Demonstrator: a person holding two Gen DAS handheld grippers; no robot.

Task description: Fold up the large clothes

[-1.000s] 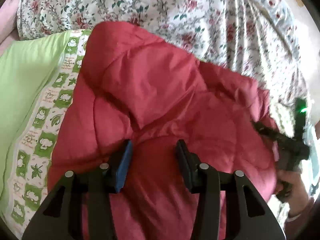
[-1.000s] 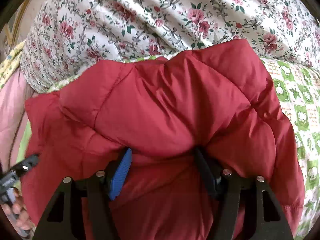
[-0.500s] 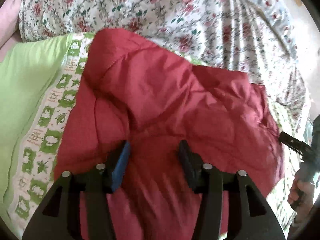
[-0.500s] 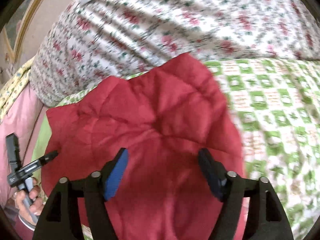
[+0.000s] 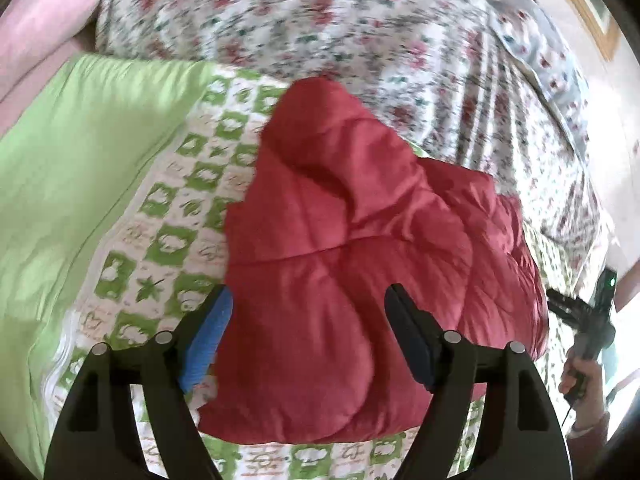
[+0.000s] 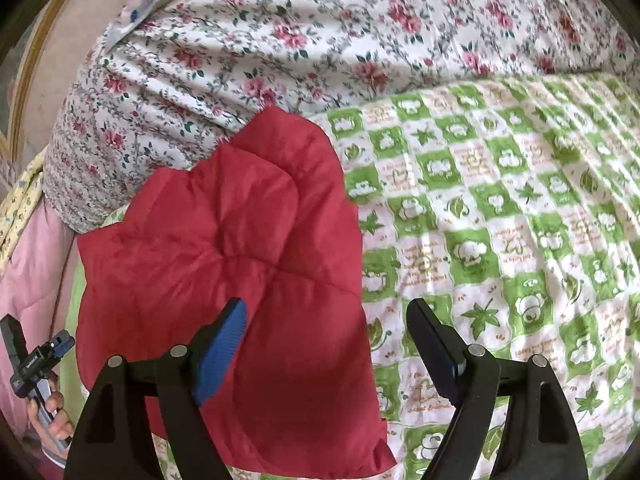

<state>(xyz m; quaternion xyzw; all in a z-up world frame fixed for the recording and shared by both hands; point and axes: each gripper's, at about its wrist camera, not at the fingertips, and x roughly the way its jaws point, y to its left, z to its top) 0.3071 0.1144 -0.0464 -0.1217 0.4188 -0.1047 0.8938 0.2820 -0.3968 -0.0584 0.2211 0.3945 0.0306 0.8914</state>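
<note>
A red quilted puffer jacket [image 5: 360, 264] lies bunched into a compact folded bundle on the green-and-white patterned bedsheet [image 5: 160, 216]. It also shows in the right wrist view [image 6: 240, 264]. My left gripper [image 5: 308, 312] is open and hovers above the jacket's near edge, holding nothing. My right gripper [image 6: 324, 320] is open above the jacket's right edge, empty. The right gripper shows at the far right of the left wrist view [image 5: 580, 320], and the left gripper at the far left of the right wrist view [image 6: 36, 360].
A floral quilt [image 6: 320, 40] is heaped along the back of the bed. A plain green cover [image 5: 72, 168] lies at the left, with pink bedding [image 6: 28, 280] beyond it. Patterned bedsheet [image 6: 520, 240] spreads to the right of the jacket.
Both grippers have pulled back and up from the jacket, which now looks smaller and lies free on the sheet. The right gripper has shifted right, over the jacket's edge.
</note>
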